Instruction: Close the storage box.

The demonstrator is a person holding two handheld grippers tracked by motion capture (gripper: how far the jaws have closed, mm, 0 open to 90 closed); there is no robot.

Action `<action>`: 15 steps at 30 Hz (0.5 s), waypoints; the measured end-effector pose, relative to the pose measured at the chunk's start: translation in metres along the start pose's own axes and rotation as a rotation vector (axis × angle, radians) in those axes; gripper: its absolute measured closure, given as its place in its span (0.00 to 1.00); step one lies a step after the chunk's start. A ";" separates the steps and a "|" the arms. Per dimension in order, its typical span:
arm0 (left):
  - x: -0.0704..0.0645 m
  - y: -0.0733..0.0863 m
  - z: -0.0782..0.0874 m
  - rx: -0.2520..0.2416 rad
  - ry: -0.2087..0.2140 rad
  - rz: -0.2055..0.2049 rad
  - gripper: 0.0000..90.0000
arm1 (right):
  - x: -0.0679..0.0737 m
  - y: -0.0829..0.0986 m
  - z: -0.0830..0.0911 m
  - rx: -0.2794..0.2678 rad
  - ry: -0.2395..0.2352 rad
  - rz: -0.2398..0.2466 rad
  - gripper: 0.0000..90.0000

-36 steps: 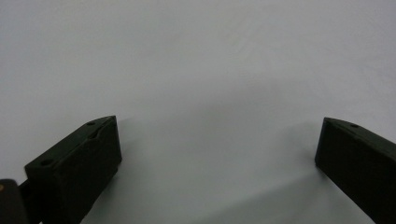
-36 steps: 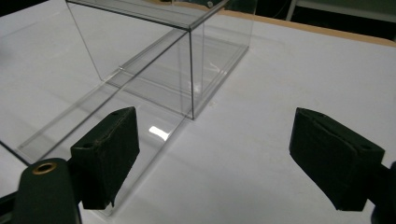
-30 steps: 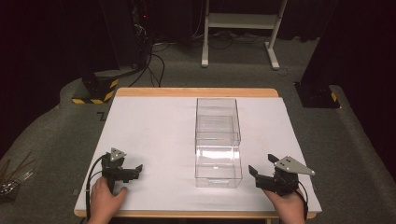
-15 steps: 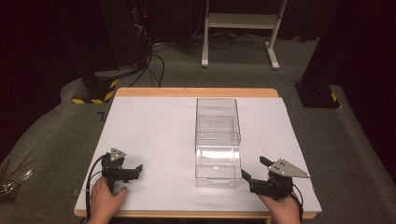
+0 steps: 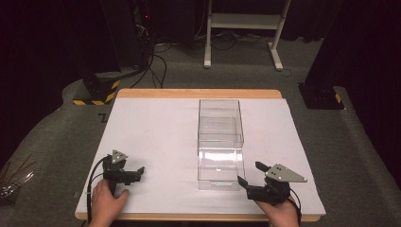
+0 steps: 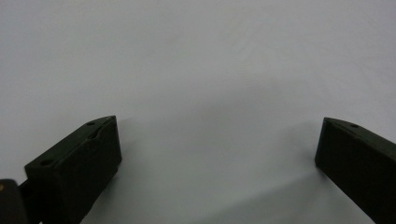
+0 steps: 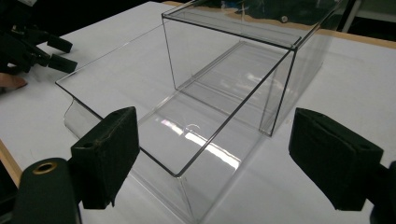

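A clear plastic box (image 5: pixel 220 124) stands right of the table's middle, and its clear drawer (image 5: pixel 220 166) is slid out toward the near edge. My right gripper (image 5: pixel 250 173) is open just right of the drawer's front corner and apart from it. In the right gripper view the drawer (image 7: pixel 140 93) and the box shell (image 7: pixel 233 60) lie ahead of the open right gripper (image 7: pixel 212 121). My left gripper (image 5: pixel 138 174) rests open at the near left of the table. Bare white table surface lies between the spread jaws of the left gripper (image 6: pixel 218 128).
The white table (image 5: pixel 156 132) has a wooden edge at the back and front. On the floor beyond it are a black stand with yellow-black striping (image 5: pixel 97 90), cables and a white frame (image 5: pixel 243 28). The left gripper (image 7: pixel 46 51) also appears far off in the right gripper view.
My right gripper has slid left toward the drawer's front right corner. The left gripper and the box have stayed put.
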State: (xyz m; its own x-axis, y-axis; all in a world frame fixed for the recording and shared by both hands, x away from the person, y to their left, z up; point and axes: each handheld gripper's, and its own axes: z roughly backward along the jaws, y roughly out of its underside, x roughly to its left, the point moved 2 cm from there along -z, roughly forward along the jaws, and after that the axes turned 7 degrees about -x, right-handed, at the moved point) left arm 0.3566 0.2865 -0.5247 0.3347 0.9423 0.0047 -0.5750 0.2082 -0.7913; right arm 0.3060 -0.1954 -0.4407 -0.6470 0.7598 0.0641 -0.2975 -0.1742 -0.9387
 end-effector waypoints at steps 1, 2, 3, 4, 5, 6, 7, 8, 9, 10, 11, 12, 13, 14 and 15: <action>0.000 0.000 0.000 0.000 -0.001 -0.001 0.01 | 0.001 0.001 -0.001 0.007 -0.005 0.001 0.18; 0.000 0.000 0.000 0.001 0.000 -0.002 0.01 | 0.001 0.002 -0.002 0.010 -0.006 0.001 0.18; 0.000 0.000 0.000 0.000 0.000 0.000 0.01 | 0.001 0.003 -0.002 0.010 -0.007 -0.001 0.18; 0.000 0.000 0.000 0.001 0.000 -0.002 0.01 | 0.002 0.003 -0.003 0.014 -0.008 -0.004 0.18; 0.000 0.000 0.000 0.000 0.000 0.000 0.01 | 0.002 0.004 -0.003 0.015 -0.009 -0.002 0.18; 0.000 0.000 0.000 0.000 0.000 0.000 0.01 | 0.003 0.004 -0.004 0.017 -0.011 -0.001 0.18; 0.000 0.000 0.000 0.000 0.000 0.000 0.01 | 0.003 0.004 -0.004 0.020 -0.012 0.000 0.18; 0.000 0.000 0.000 0.000 0.000 0.000 0.01 | 0.003 0.005 -0.005 0.021 -0.014 0.001 0.18; 0.000 0.000 0.000 0.000 0.000 0.000 0.01 | 0.003 0.005 -0.005 0.023 -0.013 0.002 0.18; 0.000 0.000 0.000 0.000 0.000 0.000 0.01 | 0.003 0.006 -0.006 0.025 -0.012 0.003 0.18; 0.000 0.000 0.000 0.000 0.000 0.000 0.01 | 0.004 0.006 -0.006 0.026 -0.015 0.001 0.18; 0.000 0.000 0.000 0.001 0.000 -0.002 0.01 | 0.004 0.007 -0.007 0.031 -0.014 0.001 0.18; 0.000 0.000 0.000 0.000 -0.001 -0.001 0.01 | 0.004 0.008 -0.007 0.033 -0.014 0.003 0.18; 0.000 0.000 0.000 0.000 0.000 0.000 0.01 | 0.004 0.008 -0.008 0.034 -0.016 0.001 0.18; 0.000 0.000 0.000 -0.001 0.000 0.000 0.01 | 0.003 0.009 -0.008 0.036 -0.015 0.001 0.18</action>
State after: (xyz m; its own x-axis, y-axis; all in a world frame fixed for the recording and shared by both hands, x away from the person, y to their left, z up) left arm 0.3567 0.2866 -0.5247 0.3348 0.9423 0.0052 -0.5744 0.2085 -0.7916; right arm 0.3071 -0.1891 -0.4516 -0.6576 0.7503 0.0684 -0.3216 -0.1974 -0.9261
